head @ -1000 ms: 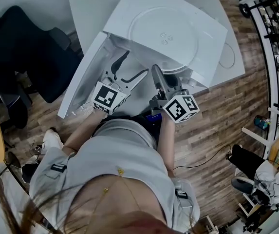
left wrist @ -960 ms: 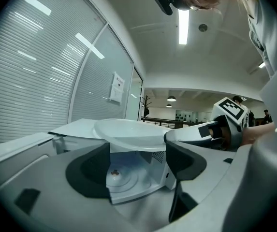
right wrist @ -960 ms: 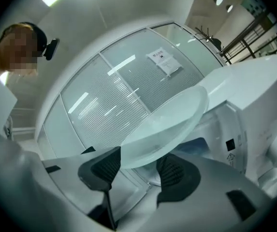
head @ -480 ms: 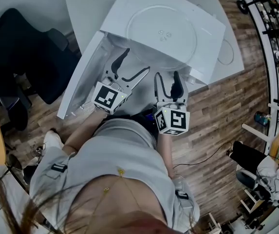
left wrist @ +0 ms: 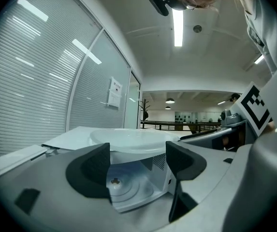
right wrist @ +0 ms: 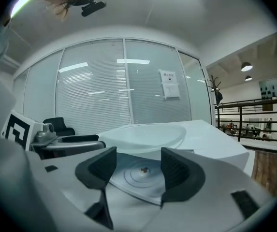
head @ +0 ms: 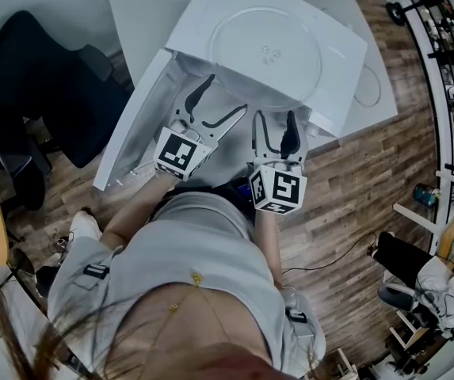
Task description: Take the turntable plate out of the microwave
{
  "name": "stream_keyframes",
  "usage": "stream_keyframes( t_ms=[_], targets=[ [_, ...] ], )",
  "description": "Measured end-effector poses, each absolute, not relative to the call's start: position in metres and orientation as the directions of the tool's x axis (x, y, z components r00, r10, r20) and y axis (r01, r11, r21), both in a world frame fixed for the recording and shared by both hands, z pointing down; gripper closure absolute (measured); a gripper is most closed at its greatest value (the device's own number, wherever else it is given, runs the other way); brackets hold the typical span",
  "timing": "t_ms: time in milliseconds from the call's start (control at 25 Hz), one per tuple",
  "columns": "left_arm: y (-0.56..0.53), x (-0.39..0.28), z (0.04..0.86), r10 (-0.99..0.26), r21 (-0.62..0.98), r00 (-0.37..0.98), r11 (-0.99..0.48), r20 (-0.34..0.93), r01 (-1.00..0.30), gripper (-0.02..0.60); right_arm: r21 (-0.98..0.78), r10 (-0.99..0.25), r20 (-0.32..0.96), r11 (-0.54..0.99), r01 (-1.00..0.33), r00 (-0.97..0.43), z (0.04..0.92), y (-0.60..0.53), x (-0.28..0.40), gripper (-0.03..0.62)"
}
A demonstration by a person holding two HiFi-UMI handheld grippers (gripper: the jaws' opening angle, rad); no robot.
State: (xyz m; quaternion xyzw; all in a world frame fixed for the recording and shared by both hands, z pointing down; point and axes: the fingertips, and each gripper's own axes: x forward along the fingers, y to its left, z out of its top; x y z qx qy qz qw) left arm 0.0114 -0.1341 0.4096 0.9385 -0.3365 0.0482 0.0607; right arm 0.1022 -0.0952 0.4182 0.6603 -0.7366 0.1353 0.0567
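Turntable plate point(head: 266, 54) lies flat on the top of the white microwave point(head: 339, 74), not inside it. In the head view the microwave door point(head: 127, 133) hangs open to the left, and both claws are held in front of the open cavity, side by side and apart. The left claw point(head: 223, 96) has its jaws wide apart and nothing is between them. The right claw point(head: 275, 120) is just beside it; its jaws have just been opening and now stand wide, also with nothing between them.

In the left gripper view the two dark jaws frame the empty cavity. The small drive hub point(left wrist: 114, 181) shows on the cavity floor, and the turntable plate point(left wrist: 128, 138) rests above, on the roof of the microwave. The pads touch nothing.

In the right gripper view the jaws are apart in the same way. Between them only the cavity floor with the hub point(right wrist: 143, 169) is seen, far behind the pads. The plate point(right wrist: 143, 135) sits higher, on the top of the microwave, and no claw touches it.
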Motion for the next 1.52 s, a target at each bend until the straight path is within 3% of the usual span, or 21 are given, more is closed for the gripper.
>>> stream_keyframes(
  t_ms=[1520],
  targets=[
    [-0.178,0.056,0.413,-0.796,0.023,0.587,-0.59,0.146,-0.807,0.227,-0.145,-0.925,0.265,0.241,-0.96,-0.272,0.405,-0.076,0.152,0.321]
  ],
)
